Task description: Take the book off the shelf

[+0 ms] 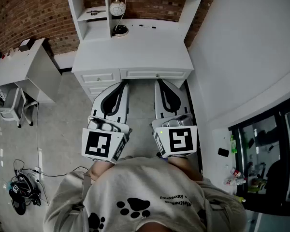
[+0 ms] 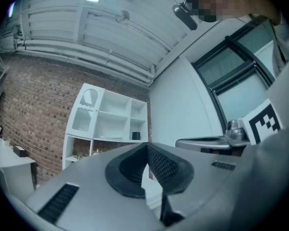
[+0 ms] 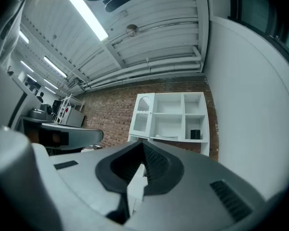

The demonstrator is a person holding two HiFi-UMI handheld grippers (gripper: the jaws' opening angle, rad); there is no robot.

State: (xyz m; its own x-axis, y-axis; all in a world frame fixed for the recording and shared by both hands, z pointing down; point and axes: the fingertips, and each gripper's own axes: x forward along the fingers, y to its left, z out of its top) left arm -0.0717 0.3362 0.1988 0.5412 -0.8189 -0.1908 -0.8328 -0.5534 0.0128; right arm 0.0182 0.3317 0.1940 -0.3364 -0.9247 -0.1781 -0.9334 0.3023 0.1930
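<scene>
A white shelf unit (image 1: 135, 4) stands on a white desk (image 1: 135, 52) against the brick wall. In the right gripper view the shelf unit (image 3: 171, 117) shows open compartments; a thin flat thing (image 3: 166, 137), perhaps the book, lies on a middle shelf, and a small dark box (image 3: 196, 134) stands in the compartment to its right. The left gripper view shows the same shelf unit (image 2: 111, 121) and dark box (image 2: 136, 135). My left gripper (image 1: 123, 84) (image 2: 147, 146) and right gripper (image 1: 160, 83) (image 3: 142, 146) are both shut and empty, side by side in front of the desk, well short of the shelves.
A round ornament (image 1: 117, 7) and a dark round base (image 1: 120, 31) sit on the desk's shelves. A smaller white table (image 1: 19, 64) and a chair (image 1: 9, 105) stand at the left, cables (image 1: 21, 187) lie on the floor, and a white wall (image 1: 241, 57) runs along the right.
</scene>
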